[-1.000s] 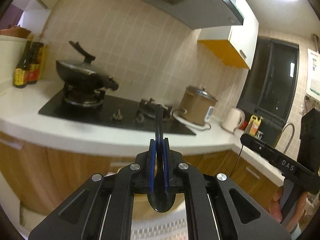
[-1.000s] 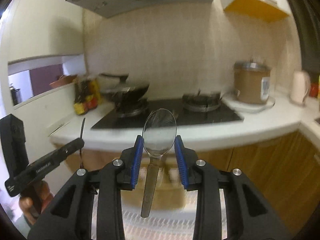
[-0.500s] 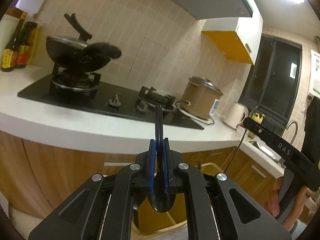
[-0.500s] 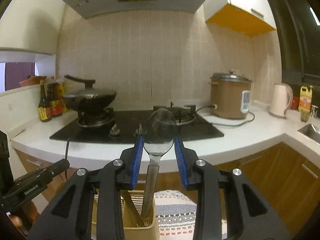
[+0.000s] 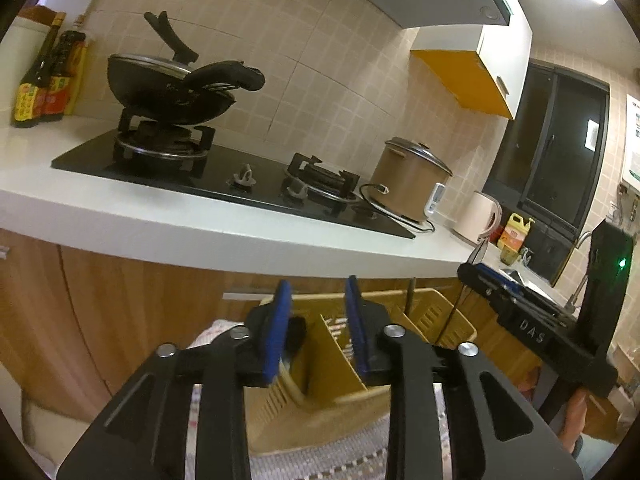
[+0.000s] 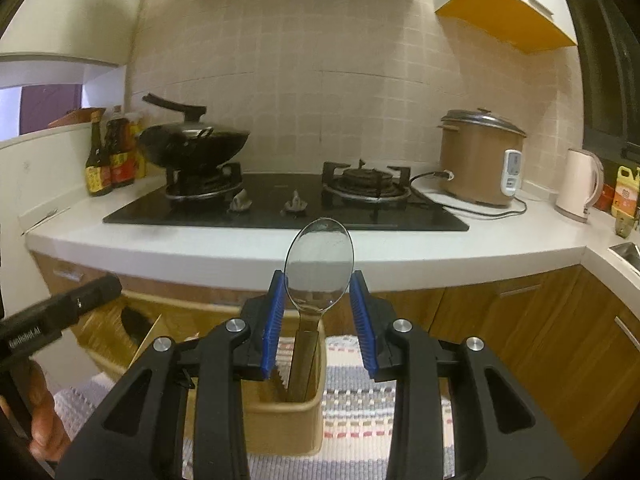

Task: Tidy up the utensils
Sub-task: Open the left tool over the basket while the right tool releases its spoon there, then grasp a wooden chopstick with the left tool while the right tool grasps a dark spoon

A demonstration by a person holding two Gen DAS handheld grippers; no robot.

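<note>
A tan slotted utensil holder (image 5: 436,324) with dividers stands below both grippers; it also shows in the right wrist view (image 6: 280,420). My left gripper (image 5: 316,320) is open and empty above it; a black spoon's dark end (image 5: 297,336) sits in the left compartment. My right gripper (image 6: 318,312) is open around a silver spoon (image 6: 319,264), which stands upright with its handle down in the holder's right compartment. Whether the pads touch the bowl I cannot tell.
A white counter (image 6: 400,248) holds a black hob (image 6: 280,208), a wok (image 6: 192,144), sauce bottles (image 6: 108,160), a brown rice cooker (image 6: 480,160) and a kettle (image 6: 578,184). Wooden cabinets (image 6: 540,320) stand below. A striped mat (image 6: 360,400) lies under the holder.
My left gripper opened and let go of the black spoon, which now sits in the holder. Both grippers dropped lower. The silver spoon's handle went deeper into the holder and the right jaws spread wider.
</note>
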